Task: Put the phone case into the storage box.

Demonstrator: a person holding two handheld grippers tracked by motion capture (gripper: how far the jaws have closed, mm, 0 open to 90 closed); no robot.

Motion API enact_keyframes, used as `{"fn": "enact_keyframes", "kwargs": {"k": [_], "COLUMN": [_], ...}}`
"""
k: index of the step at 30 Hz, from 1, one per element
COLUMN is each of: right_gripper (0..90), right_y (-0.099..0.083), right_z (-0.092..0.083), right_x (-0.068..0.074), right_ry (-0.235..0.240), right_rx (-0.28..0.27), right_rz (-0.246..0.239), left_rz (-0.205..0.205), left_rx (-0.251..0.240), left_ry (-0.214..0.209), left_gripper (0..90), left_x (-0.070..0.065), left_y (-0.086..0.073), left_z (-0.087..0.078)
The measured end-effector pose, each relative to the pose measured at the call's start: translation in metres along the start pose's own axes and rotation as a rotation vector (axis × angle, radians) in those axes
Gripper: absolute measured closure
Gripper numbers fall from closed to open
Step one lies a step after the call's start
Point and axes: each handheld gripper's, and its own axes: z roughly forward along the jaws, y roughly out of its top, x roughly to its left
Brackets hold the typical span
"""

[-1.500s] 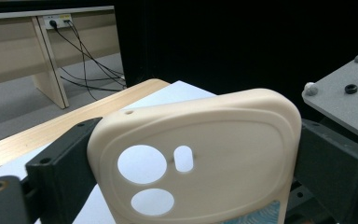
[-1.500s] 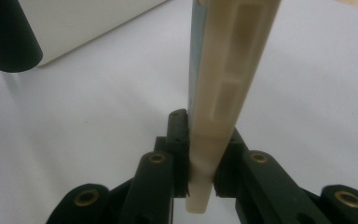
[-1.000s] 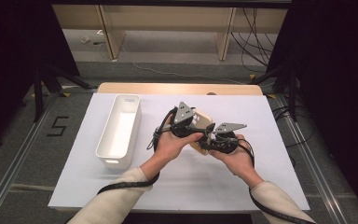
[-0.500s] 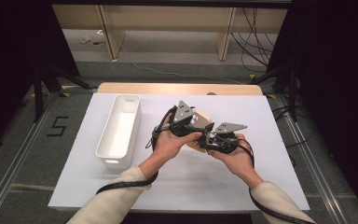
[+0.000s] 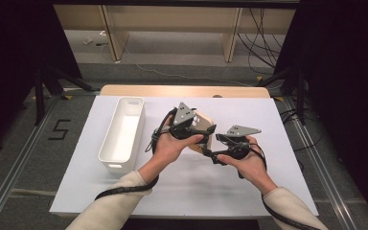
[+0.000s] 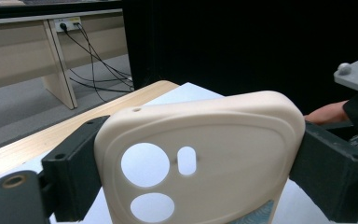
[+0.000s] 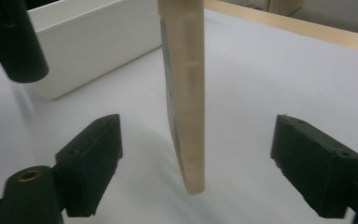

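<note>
A cream phone case (image 6: 242, 140) with camera cut-outs is held upright above the white sheet. My left gripper (image 6: 200, 179) is shut on it, one black jaw pressing each long edge. In the high view that left gripper (image 5: 202, 132) holds the case (image 5: 206, 125) at table centre. My right gripper (image 5: 212, 153) sits just below and right of it. Its jaws have just been opening. In the right gripper view the case (image 7: 186, 93) hangs edge-on between the right gripper (image 7: 200, 163) jaws, with a wide gap on both sides.
A long white bin (image 5: 123, 136) stands left of the hands and also appears as the bin (image 7: 88, 42) behind the case. The white sheet (image 5: 268, 124) covers a wooden table (image 5: 182, 90). Cables trail from both grippers over the forearms.
The right gripper's jaws have spread apart and let go of the case. Both hands stay where they were, and the left gripper keeps its hold.
</note>
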Motion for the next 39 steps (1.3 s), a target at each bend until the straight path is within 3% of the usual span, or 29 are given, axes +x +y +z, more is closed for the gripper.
{"fn": "enact_keyframes", "kwargs": {"k": [11, 20, 26, 35, 39], "right_gripper": [15.1, 14.8, 14.5, 14.0, 14.2], "right_y": [-0.007, -0.007, -0.008, -0.014, -0.015], "right_z": [-0.009, -0.020, -0.026, -0.037, -0.042], "right_x": [-0.001, -0.002, -0.002, 0.001, 0.000], "right_ry": [-0.023, -0.027, -0.018, -0.006, 0.000], "right_rx": [-0.025, -0.104, -0.129, -0.138, -0.137], "right_rz": [-0.013, -0.022, -0.031, -0.046, -0.051], "left_rz": [-0.002, -0.008, -0.006, -0.006, 0.013], "left_rx": [0.000, -0.002, -0.006, -0.015, -0.021], "left_ry": [0.025, 0.040, 0.052, 0.074, 0.081], "left_gripper": [11.2, 11.2, 11.3, 11.3, 11.3], "left_x": [0.009, 0.015, 0.019, 0.025, 0.028], "left_y": [0.000, -0.001, 0.000, 0.003, 0.004], "left_z": [-0.016, -0.026, -0.032, -0.041, -0.045]}}
